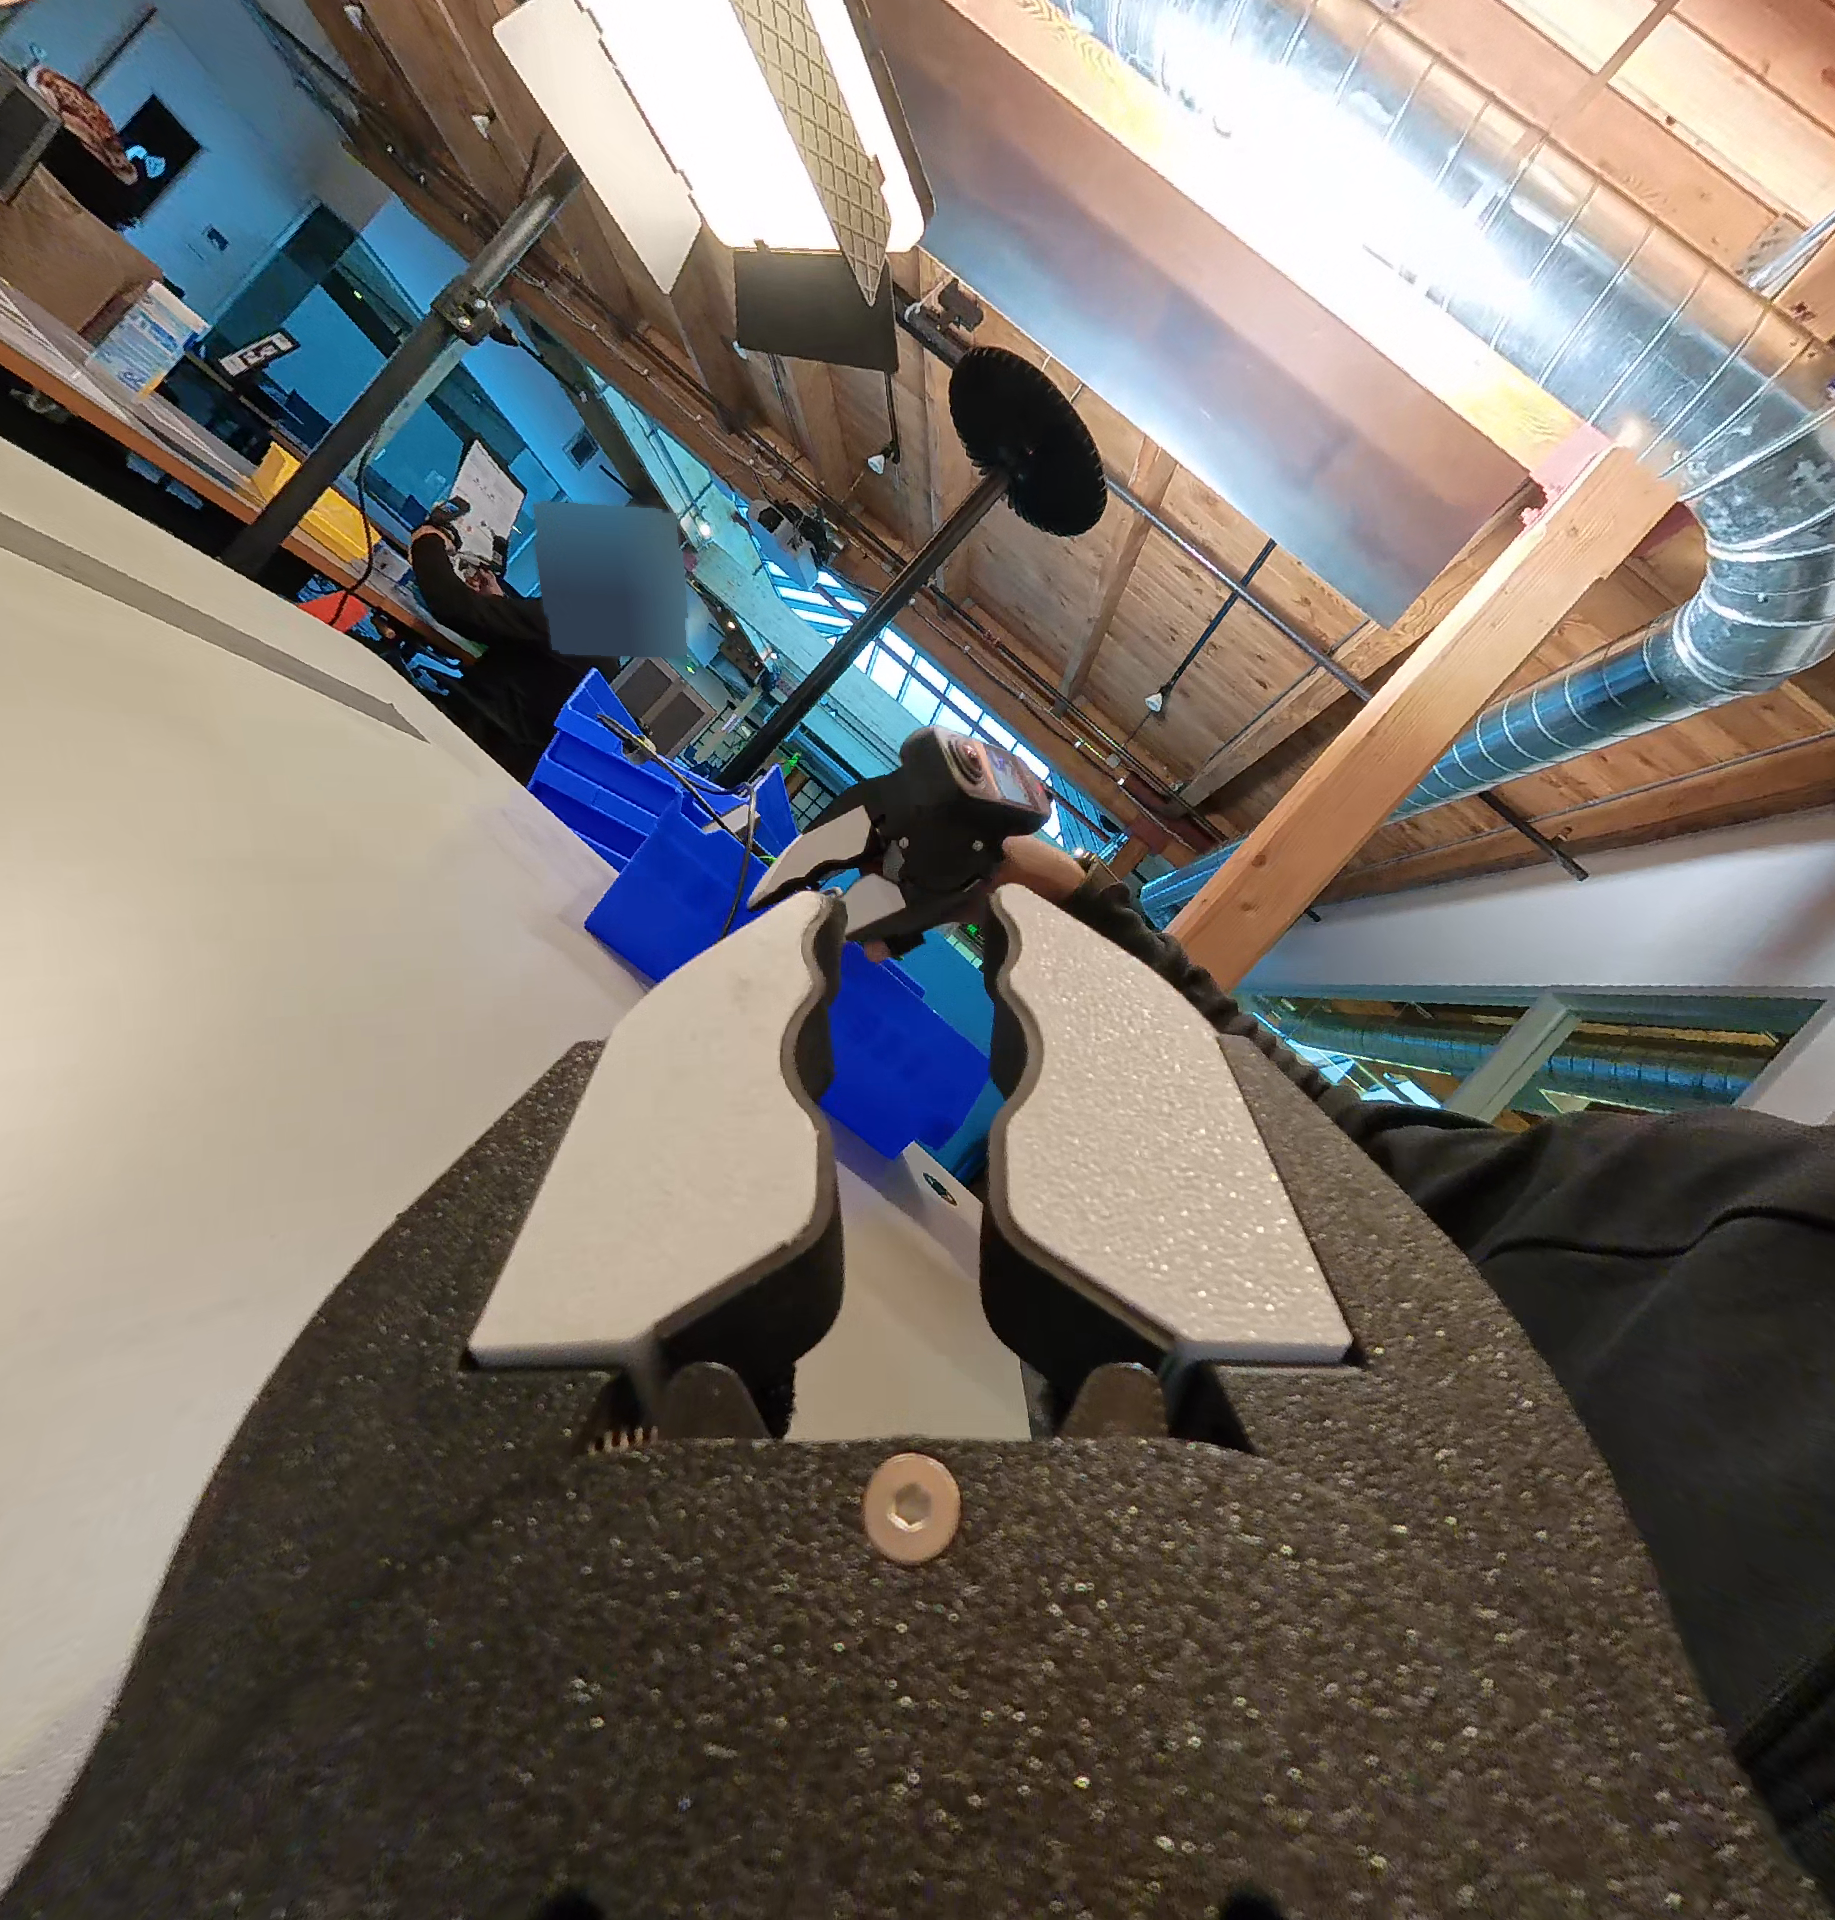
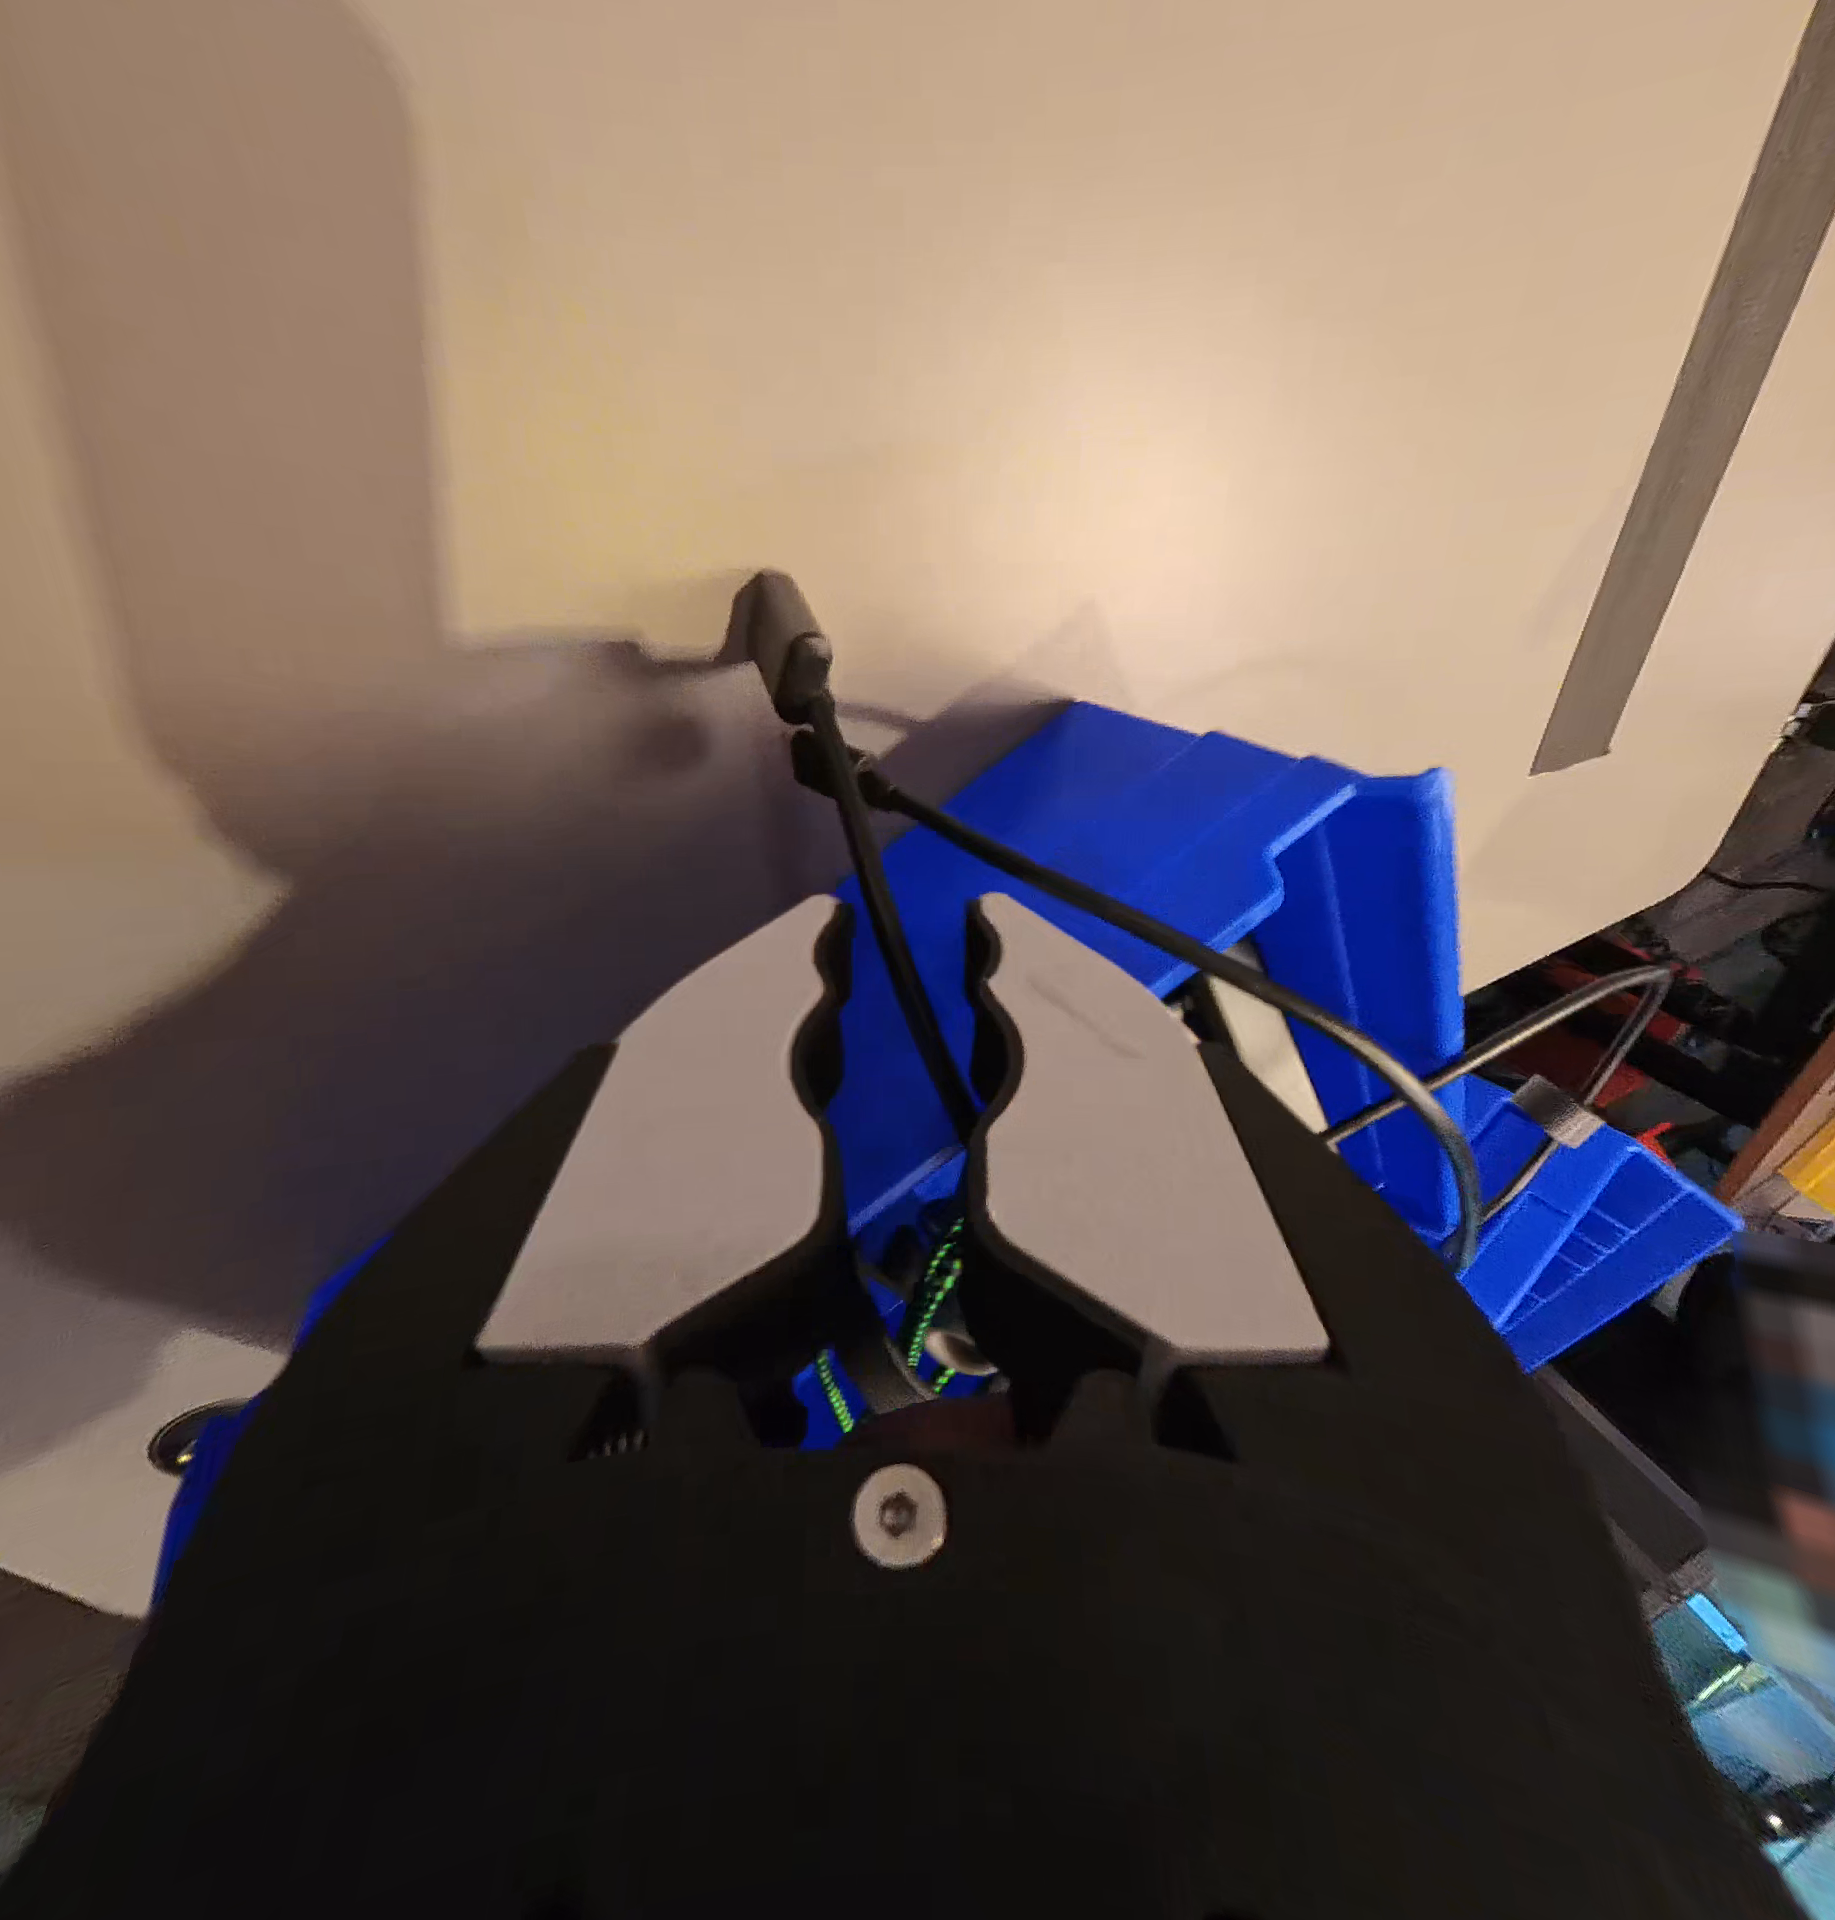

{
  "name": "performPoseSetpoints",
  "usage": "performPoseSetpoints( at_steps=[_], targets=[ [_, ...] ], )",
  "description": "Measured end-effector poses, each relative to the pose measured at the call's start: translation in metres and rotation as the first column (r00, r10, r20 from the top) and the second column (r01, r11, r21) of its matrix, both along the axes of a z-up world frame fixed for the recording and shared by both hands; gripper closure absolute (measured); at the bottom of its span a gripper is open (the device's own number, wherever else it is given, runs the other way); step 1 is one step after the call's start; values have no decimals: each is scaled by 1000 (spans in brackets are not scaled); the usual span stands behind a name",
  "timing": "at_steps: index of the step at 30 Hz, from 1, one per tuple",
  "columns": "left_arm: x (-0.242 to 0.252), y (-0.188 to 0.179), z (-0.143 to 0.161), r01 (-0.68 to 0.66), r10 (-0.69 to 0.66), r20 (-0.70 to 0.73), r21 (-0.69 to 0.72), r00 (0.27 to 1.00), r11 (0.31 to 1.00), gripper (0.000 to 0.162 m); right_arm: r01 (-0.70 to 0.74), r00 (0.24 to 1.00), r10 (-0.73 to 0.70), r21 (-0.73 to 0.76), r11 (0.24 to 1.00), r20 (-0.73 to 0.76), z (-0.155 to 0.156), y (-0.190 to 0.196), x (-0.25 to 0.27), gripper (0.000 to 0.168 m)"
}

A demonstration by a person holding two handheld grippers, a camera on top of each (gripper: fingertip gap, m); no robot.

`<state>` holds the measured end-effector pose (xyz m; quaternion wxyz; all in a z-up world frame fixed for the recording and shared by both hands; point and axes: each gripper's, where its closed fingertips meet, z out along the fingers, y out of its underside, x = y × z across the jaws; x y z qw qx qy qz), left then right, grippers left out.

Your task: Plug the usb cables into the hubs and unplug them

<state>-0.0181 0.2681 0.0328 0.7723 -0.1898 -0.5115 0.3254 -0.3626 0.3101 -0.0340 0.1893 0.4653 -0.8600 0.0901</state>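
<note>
In the right wrist view my right gripper [image 2: 911, 912] is open above a blue bin [image 2: 1152, 831] on the white table [image 2: 996, 312]. A thin black USB cable [image 2: 897, 956] runs up through the gap between the fingers, near the right one, to a black plug [image 2: 788, 639] over the table. A second black cable [image 2: 1152, 935] loops right across the bin. A green-and-black braided cable [image 2: 934, 1299] lies in the bin below the jaws. My left gripper [image 1: 918, 914] is open and empty, tilted up. The right gripper [image 1: 944, 821] shows just beyond it. I cannot make out a hub.
Stacked blue bins [image 1: 674, 862] stand at the table's far edge, and another blue bin [image 2: 1578, 1236] lies at right. A dark sleeve [image 1: 1619, 1351] fills the right of the left wrist view. A light panel on a stand [image 1: 747, 135] hangs overhead. A person [image 1: 477, 592] stands far behind the table. The gap from one gripper's tips to the other's is roughly 35 centimeters.
</note>
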Motion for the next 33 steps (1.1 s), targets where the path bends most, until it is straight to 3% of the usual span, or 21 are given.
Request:
performPoseSetpoints(
  at_steps=[1, 3, 8, 12, 18, 25, 26, 28, 33],
  targets=[
    [0, 0, 0, 0, 0, 0, 3, 1000, 1000, 137, 4, 1000, -4, -31, 1000, 1, 5, -5, 0, 161],
    [1, -1, 0, -2, 2, -2, 7, 1000, 1000, 137, 35, 998, -29, -89, 995, 64, 17, -11, 2, 166],
    [0, -2, -1, 0, 0, -3, 11, 1000, 1000, 137, 260, 926, -171, -240, 935, 337, 65, -18, -15, 167],
    [0, -2, -1, -1, 1, -2, 9, 1000, 1000, 137, 468, 845, -339, -266, 843, 413, 90, -11, -54, 167],
    [0, -2, -1, -5, 5, -1, 2, 1000, 1000, 137, 509, 858, -481, -166, 845, 182, 76, -6, -72, 166],
    [0, -3, -1, -7, 7, -1, 4, 1000, 1000, 137, 470, 881, -474, 135, 872, -9, 29, -5, -58, 166],
    [0, -3, -1, -6, 6, -2, 4, 1000, 1000, 137, 467, 882, -472, 142, 873, 1, 25, -10, -57, 164],
    [2, -3, -1, -7, 7, -6, 7, 1000, 1000, 137, 471, 873, -481, 120, 874, 79, 25, -22, -53, 142],
    [4, -6, 0, -13, 13, -13, 15, 1000, 1000, 137, 509, 799, -455, -39, 860, 393, 65, -35, -44, 121]
  ],
)
